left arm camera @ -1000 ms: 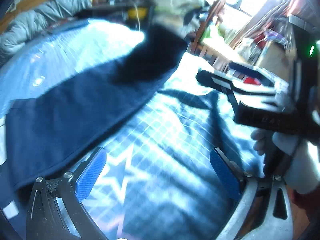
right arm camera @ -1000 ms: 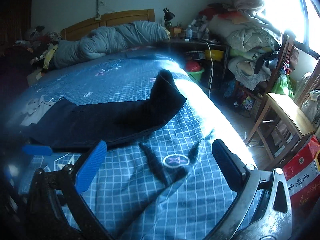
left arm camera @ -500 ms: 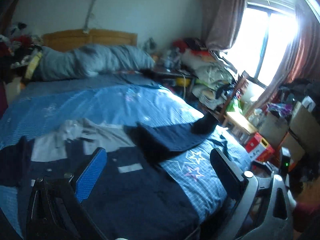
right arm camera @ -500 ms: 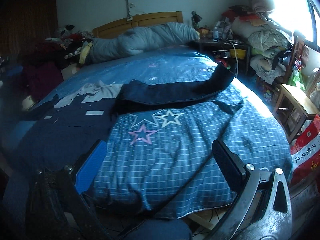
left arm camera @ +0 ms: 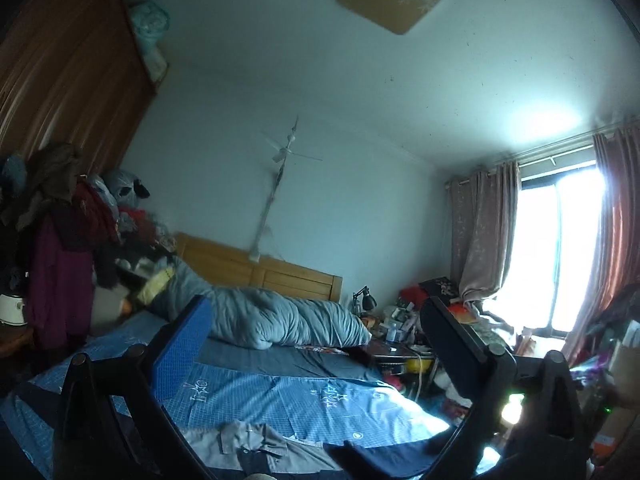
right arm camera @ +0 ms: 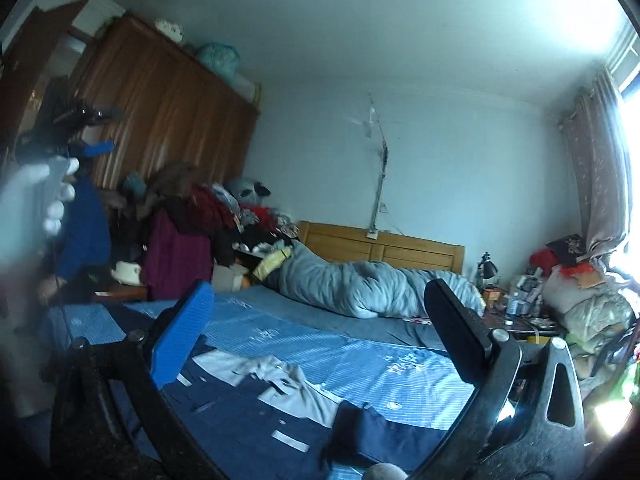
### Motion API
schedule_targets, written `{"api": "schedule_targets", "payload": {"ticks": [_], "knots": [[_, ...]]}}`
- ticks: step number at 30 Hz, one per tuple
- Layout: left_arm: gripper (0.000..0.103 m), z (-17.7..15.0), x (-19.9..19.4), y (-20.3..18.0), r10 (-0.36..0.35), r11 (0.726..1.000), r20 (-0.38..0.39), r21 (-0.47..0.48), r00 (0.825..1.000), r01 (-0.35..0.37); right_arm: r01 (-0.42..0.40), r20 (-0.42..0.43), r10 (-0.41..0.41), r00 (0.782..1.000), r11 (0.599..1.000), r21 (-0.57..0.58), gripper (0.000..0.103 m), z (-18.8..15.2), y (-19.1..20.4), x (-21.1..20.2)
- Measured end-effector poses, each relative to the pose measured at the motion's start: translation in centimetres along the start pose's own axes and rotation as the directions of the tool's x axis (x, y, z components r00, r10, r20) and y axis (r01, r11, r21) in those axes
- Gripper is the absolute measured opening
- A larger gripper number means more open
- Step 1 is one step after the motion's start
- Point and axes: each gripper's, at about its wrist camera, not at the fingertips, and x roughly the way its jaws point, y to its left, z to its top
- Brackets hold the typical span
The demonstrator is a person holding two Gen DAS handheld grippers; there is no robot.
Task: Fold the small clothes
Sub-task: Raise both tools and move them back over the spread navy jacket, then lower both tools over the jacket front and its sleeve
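While a second ago both tools were low over the bed (right arm camera: 360, 360) beside the dark garment, they have now swung up and back, so each camera takes in wall and ceiling and the bed sits low in frame. Nearest, the left gripper (left arm camera: 316, 340) stands wide apart and holds nothing; the right gripper (right arm camera: 320, 320) is equally wide and empty. In the right wrist view a gloved hand (right arm camera: 36, 208) carries the other tool at the far left edge, blurred.

Just past the fingertips, on the near end of the bed, lies the navy garment (right arm camera: 384, 428), now a compact folded shape where before it stretched long across the checked cover. My reading is that this piece is done and released, and the lift-away marks a pause before the next item.

Beside it, toward the bed's middle, sits one grey garment (right arm camera: 288, 384), still crumpled and unfolded, resting on a dark spread cloth (right arm camera: 240, 424) with pale labels; whether that cloth is clothing or bedding I cannot tell in this dim light. So I count two small garments: one folded, one waiting.

Farther up the bed, one rolled grey duvet (right arm camera: 372, 284) lies against the wooden headboard (right arm camera: 400, 248). Left of the bed stands one tall wardrobe (right arm camera: 168, 120), right of it one bright window (left arm camera: 560, 256).
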Motion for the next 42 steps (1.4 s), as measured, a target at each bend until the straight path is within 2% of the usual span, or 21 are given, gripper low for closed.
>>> {"api": "schedule_targets", "payload": {"ticks": [3,6,8,11,13,17,19,20,21,24,25,28,31,32,33,35,36,37,38,40,42], "knots": [[0.103,0.9,0.6,-0.3,-0.026,0.998,-0.045,-0.057,0.999,0.024,-0.032,-0.164,0.051,0.985,0.992,0.119,0.103,-2.9,0.1,4.4],[0.103,0.7,1.4,-2.0,-0.05,0.998,-0.089,-0.036,0.995,0.047,-0.05,-0.244,0.094,0.965,0.982,0.18,0.103,-8.8,2.5,7.7],[0.103,0.7,1.5,-3.0,-0.063,0.998,-0.101,0.005,0.993,0.063,-0.084,-0.371,0.135,0.919,0.985,0.15,0.103,-12.7,5.8,9.8],[0.103,1.3,1.2,-3.4,-0.06,0.997,-0.097,0.042,0.993,0.065,-0.209,-0.505,0.281,0.816,0.958,0.196,0.103,-17.2,10.6,9.1],[0.103,2.0,0.5,-3.3,-0.043,0.998,-0.087,0.041,0.995,0.046,-0.321,-0.54,0.372,0.755,0.928,0.19,0.103,-19.0,14.2,6.8],[0.103,3.0,-0.6,-3.0,0.015,0.998,-0.064,0.065,0.998,-0.011,-0.528,-0.601,0.567,0.563,0.806,0.267,0.103,-22.3,20.2,3.6],[0.103,3.1,-1.0,-3.2,0.033,0.996,-0.057,0.084,0.998,-0.028,-0.609,-0.604,0.627,0.491,0.743,0.277,0.103,-22.5,22.3,2.6],[0.103,2.9,-0.9,-3.2,0.048,0.994,-0.058,0.1,0.997,-0.042,-0.631,-0.605,0.63,0.488,0.733,0.255,0.103,-22.2,22.7,2.3],[0.103,2.6,-0.7,-3.0,0.066,0.992,-0.065,0.115,0.996,-0.059,-0.637,-0.604,0.618,0.502,0.737,0.225,0.103,-22.1,22.8,2.3],[0.103,0.8,0.3,-2.2,0.09,0.991,-0.12,0.113,0.989,-0.076,-0.569,-0.599,0.555,0.577,0.799,0.192,0.103,-21.1,20.2,2.7],[0.103,-0.2,0.8,-1.8,0.094,0.992,-0.147,0.102,0.985,-0.079,-0.535,-0.589,0.537,0.603,0.821,0.201,0.103,-20.5,18.8,2.8],[0.103,-4.4,2.4,-0.4,0.12,0.991,-0.247,0.082,0.962,-0.103,-0.397,-0.553,0.436,0.71,0.896,0.197,0.103,-18.6,12.7,3.0],[0.103,-9.7,4.9,1.0,0.156,0.987,-0.335,0.096,0.929,-0.132,-0.208,-0.539,0.241,0.807,0.97,0.123,0.103,-17.4,5.5,3.1],[0.103,-11.9,6.2,1.6,0.178,0.983,-0.374,0.115,0.91,-0.145,-0.133,-0.555,0.172,0.814,0.985,0.11,0.103,-17.6,3.3,3.1],[0.103,-14.5,7.8,2.2,0.202,0.978,-0.423,0.135,0.883,-0.159,-0.062,-0.581,0.114,0.806,0.992,0.109,0.103,-18.2,1.1,3.8],[0.103,-20.2,10.8,3.8,0.244,0.969,-0.521,0.171,0.818,-0.179,0.104,-0.649,-0.027,0.76,0.991,0.081,0.103,-21.3,-3.6,4.0],[0.103,-23.6,12.4,4.9,0.265,0.964,-0.576,0.186,0.773,-0.191,0.192,-0.697,-0.095,0.711,0.979,0.062,0.103,-23.2,-5.7,3.8],[0.103,-26.9,13.8,6.0,0.285,0.959,-0.635,0.194,0.718,-0.209,0.266,-0.748,-0.139,0.649,0.963,0.051,0.103,-25.3,-7.7,3.4],[0.103,-30.4,15.1,7.4,0.288,0.957,-0.699,0.181,0.654,-0.228,0.302,-0.779,-0.152,0.608,0.952,0.05,0.103,-26.8,-9.0,3.1],[0.103,-36.5,16.7,9.8,0.277,0.951,-0.796,0.147,0.539,-0.272,0.349,-0.823,-0.176,0.541,0.937,0.029,0.103,-29.5,-10.3,2.1],[0.103,-41.9,17.4,11.4,0.316,0.933,-0.838,0.191,0.444,-0.304,0.354,-0.859,-0.163,0.485,0.935,0.022,0.103,-31.8,-10.5,1.0]]}}
